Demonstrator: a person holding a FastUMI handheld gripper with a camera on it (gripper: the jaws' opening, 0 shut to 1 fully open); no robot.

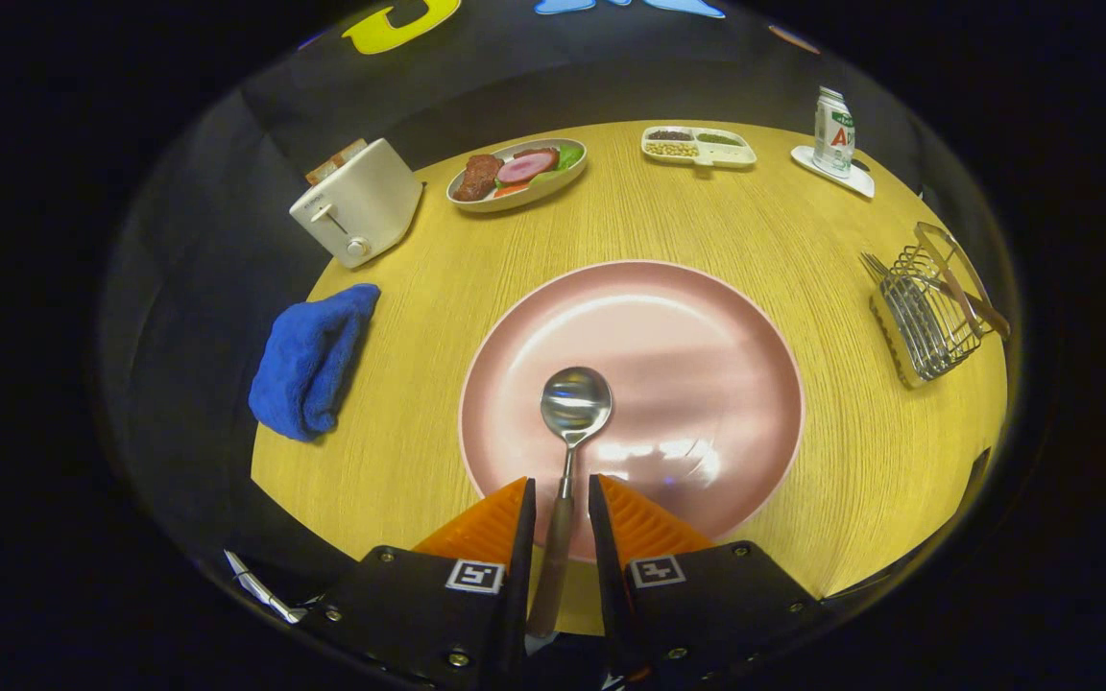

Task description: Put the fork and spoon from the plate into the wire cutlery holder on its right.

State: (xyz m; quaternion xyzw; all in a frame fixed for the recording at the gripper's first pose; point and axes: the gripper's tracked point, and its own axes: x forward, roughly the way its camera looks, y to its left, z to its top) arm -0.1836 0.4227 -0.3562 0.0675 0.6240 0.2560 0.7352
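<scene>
A metal spoon [574,403] with a brown handle lies with its bowl on the pink plate [707,345]. Its handle runs back between my fingers. My gripper [561,483] straddles the handle at the plate's near rim, with a narrow gap showing on each side, so it is open. To the plate's right stands the wire cutlery holder [927,326]. A fork [875,261] leans in it, tines up at the left and brown handle out to the right.
Round wooden table [419,317]. A blue cloth [311,360] lies left of the plate, with a white toaster [356,203] beyond it. At the back are a bowl of food [517,173], a divided tray [699,146] and a carton on a coaster [832,132].
</scene>
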